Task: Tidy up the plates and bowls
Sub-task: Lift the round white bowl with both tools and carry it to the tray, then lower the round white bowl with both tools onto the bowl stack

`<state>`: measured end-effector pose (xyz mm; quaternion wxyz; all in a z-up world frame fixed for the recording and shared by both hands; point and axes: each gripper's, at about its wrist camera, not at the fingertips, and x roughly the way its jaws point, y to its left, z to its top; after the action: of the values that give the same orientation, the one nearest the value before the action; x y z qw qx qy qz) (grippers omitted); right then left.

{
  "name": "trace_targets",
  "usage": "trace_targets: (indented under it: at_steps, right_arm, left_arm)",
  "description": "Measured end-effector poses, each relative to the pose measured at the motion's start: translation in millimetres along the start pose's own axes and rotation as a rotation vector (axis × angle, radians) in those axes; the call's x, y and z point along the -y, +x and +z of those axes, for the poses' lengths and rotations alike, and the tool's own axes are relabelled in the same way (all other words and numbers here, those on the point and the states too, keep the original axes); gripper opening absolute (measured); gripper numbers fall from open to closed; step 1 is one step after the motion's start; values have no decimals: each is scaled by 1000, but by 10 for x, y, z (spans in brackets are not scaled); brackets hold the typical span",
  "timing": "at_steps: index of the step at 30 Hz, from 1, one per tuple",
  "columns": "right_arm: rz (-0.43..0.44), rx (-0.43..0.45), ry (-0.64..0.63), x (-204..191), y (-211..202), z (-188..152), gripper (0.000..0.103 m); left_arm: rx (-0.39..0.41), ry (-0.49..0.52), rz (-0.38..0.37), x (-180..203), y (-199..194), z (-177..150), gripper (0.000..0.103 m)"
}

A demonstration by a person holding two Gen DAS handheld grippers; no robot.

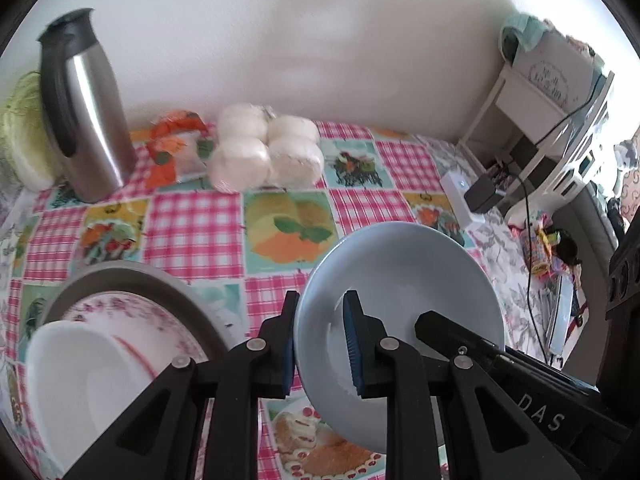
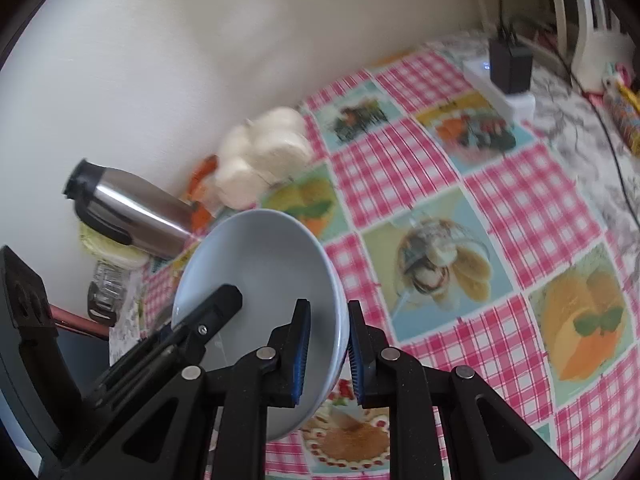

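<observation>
The bowl (image 1: pixel 404 280) is plain pale blue. The tablecloth (image 1: pixel 200 232) is pink-and-white gingham alternating with food-print squares in teal, yellow and orange. The plate (image 1: pixel 132 312) is white with pink flowers on a grey tray (image 1: pixel 132 276). The jug (image 1: pixel 86 108) is steel with black trim. The gripper pads (image 2: pixel 302 354) are blue.

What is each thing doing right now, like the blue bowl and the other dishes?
Blue bowl: off the table, gripped on opposite rims.
Left gripper: shut on the bowl's rim.
Right gripper: shut on the bowl's rim.
White bowl: resting on the floral plate.
Steel jug: upright, lid on.
</observation>
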<state>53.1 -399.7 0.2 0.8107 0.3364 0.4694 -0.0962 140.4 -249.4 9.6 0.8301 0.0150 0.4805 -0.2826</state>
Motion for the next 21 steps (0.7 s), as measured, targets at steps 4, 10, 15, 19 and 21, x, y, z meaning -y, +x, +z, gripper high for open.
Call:
trace_targets:
  at_steps: [4, 10, 15, 19, 21]
  right_arm:
    - [14, 22, -29, -227, -93, -23, 19]
    - [40, 17, -67, -560, -119, -107, 21]
    - [71, 14, -105, -823, -116, -179, 21]
    - [81, 1, -138, -1057, -66, -259, 21]
    - [89, -14, -150, -1143, -25, -300, 21]
  left_arm:
    - [34, -31, 2, -136, -216, 28, 22]
    - [74, -88, 15, -396, -481, 13, 22]
    - [96, -128, 36, -644, -662, -54, 22]
    - [118, -170, 52, -858, -813, -123, 22]
    - [125, -186, 70, -959, -876, -162, 22]
